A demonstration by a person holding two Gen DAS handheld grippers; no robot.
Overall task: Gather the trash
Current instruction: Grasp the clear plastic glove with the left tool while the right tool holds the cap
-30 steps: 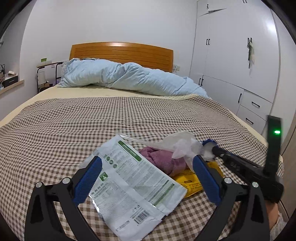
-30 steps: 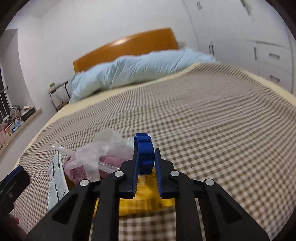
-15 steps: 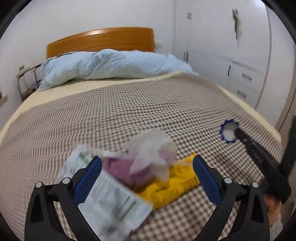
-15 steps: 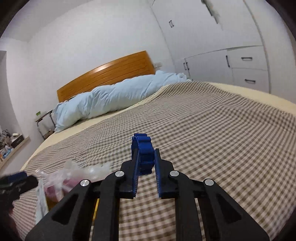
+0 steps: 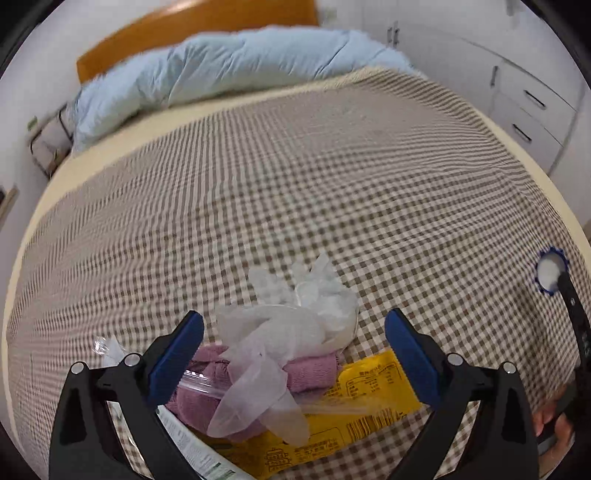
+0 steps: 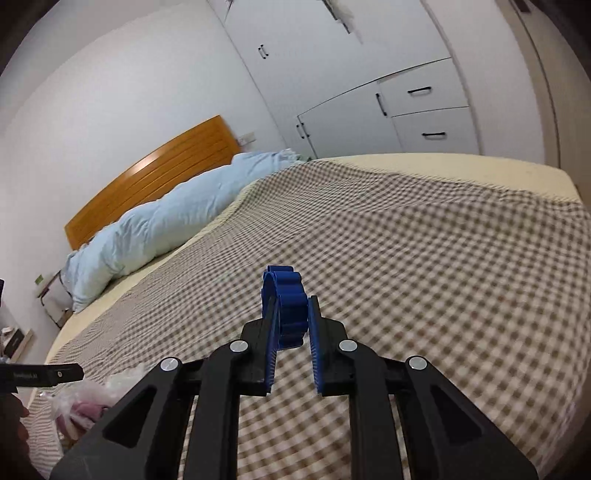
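Observation:
A pile of trash lies on the checked bedspread (image 5: pixel 295 192): a crumpled clear plastic glove (image 5: pixel 291 332) on a purple cloth (image 5: pixel 207 391), a yellow wrapper (image 5: pixel 354 406) under them, a white printed pouch (image 5: pixel 192 454) at the lower left. My left gripper (image 5: pixel 293 354) hovers over this pile, open, its blue pads on either side of the glove. My right gripper (image 6: pixel 290 325) is shut on a blue ridged bottle cap (image 6: pixel 288 302), held above the bedspread (image 6: pixel 424 266) away from the pile. In the left wrist view that cap (image 5: pixel 550 271) shows at the right edge.
A light blue duvet (image 5: pixel 229 70) lies bunched along the wooden headboard (image 5: pixel 184 33). White wardrobes and drawers (image 6: pixel 417 110) stand along the bed's right side. A small rack (image 5: pixel 48 147) sits left of the bed head. A person's fingers (image 5: pixel 554 424) show at the lower right.
My left gripper has swung right and tilted down over the pile, so the glove and yellow wrapper sit between its pads. My right gripper carried the blue cap rightward, away from the pile.

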